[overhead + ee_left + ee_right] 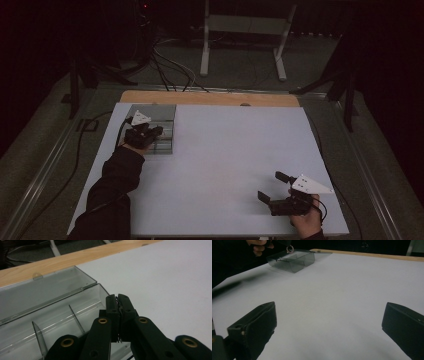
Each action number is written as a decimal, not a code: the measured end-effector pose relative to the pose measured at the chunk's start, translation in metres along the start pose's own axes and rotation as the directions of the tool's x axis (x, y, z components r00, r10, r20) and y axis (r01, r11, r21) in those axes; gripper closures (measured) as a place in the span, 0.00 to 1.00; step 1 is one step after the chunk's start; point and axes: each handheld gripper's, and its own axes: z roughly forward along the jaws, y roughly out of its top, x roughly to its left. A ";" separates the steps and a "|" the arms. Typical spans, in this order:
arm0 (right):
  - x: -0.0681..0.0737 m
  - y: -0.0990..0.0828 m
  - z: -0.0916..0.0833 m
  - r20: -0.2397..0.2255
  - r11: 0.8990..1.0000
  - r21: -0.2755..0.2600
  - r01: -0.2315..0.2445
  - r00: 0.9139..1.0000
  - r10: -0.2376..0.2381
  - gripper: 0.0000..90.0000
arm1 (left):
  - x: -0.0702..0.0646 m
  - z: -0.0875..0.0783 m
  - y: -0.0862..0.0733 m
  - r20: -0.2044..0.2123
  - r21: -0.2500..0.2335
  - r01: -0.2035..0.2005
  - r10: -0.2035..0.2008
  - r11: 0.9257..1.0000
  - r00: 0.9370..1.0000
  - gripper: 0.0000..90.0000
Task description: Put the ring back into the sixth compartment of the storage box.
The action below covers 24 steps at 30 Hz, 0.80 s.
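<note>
Two hand-held tools at a pale bench.
Left tool (119, 305), jaws pressed on a small wire ring (290, 249), hovers over the open clear box (159, 126) at far left; right tool (275, 188) rests spread, well apart.

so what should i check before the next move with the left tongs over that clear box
1. Lid of the clear box open: ok.
2. Left tongs shut on the small ring: ok, it hangs at the tips.
3. Left tongs above the box: ok.
4. Which compartment lies under the ring: cannot tell.
5. Dividers upright, visible compartments look empty: ok.
6. Right tongs open and far from the box: ok.
</note>
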 end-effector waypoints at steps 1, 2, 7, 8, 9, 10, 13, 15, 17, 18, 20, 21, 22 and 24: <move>0.000 0.000 0.000 0.000 1.000 -0.001 0.001 1.000 -0.001 0.00 | 0.001 0.001 0.000 0.002 0.006 0.001 -0.001 1.000 1.000 1.00; 0.000 0.000 0.000 -0.001 1.000 0.000 0.001 1.000 -0.001 0.00 | 0.001 0.002 -0.001 -0.001 0.010 0.004 -0.004 1.000 1.000 1.00; 0.000 0.000 0.000 0.000 1.000 0.000 0.002 1.000 -0.002 0.00 | 0.002 0.006 -0.005 -0.003 0.026 0.010 -0.010 1.000 1.000 1.00; 0.000 0.000 0.000 -0.001 1.000 0.000 0.002 1.000 -0.002 0.00 | 0.002 0.007 -0.005 -0.002 0.029 0.010 -0.010 1.000 1.000 1.00; 0.000 0.000 0.000 -0.001 1.000 0.000 0.002 1.000 -0.002 0.00 | 0.002 0.007 -0.006 -0.003 0.033 0.012 -0.012 0.999 1.000 1.00; 0.000 0.000 0.000 -0.001 1.000 0.001 0.000 1.000 0.000 0.00 | 0.002 0.008 -0.007 -0.003 0.035 0.014 -0.014 0.999 1.000 1.00; 0.000 0.000 0.000 -0.001 1.000 -0.001 0.002 1.000 -0.002 0.00 | 0.002 0.010 -0.008 -0.006 0.049 0.013 -0.012 0.999 1.000 1.00; 0.000 0.000 0.000 -0.001 1.000 0.000 0.002 1.000 -0.002 0.00 | 0.002 0.012 -0.009 -0.005 0.058 0.014 -0.013 0.998 1.000 1.00; 0.000 0.000 0.000 -0.002 1.000 0.001 0.001 1.000 -0.001 0.00 | 0.002 0.014 -0.011 -0.002 0.069 0.012 -0.012 0.998 1.000 1.00; 0.000 0.000 0.000 -0.002 1.000 0.000 0.002 1.000 -0.002 0.00 | 0.002 0.014 -0.011 -0.003 0.072 0.011 -0.010 0.997 1.000 1.00; 0.000 0.000 0.000 -0.002 1.000 0.000 0.002 1.000 -0.002 0.00 | 0.002 0.015 -0.011 0.001 0.082 0.012 -0.012 0.997 1.000 1.00; 0.000 0.000 0.000 -0.002 1.000 0.000 0.002 1.000 -0.002 0.00 | 0.002 0.015 -0.011 0.001 0.082 0.012 -0.012 0.997 1.000 1.00; 0.000 0.000 0.000 -0.002 1.000 0.001 0.002 1.000 -0.002 0.00 | 0.001 0.016 -0.012 0.006 0.091 0.009 -0.010 0.996 1.000 1.00; 0.000 0.000 0.000 -0.002 1.000 0.001 0.003 1.000 -0.003 0.00 | 0.001 0.017 -0.012 0.009 0.092 0.011 -0.011 0.996 1.000 1.00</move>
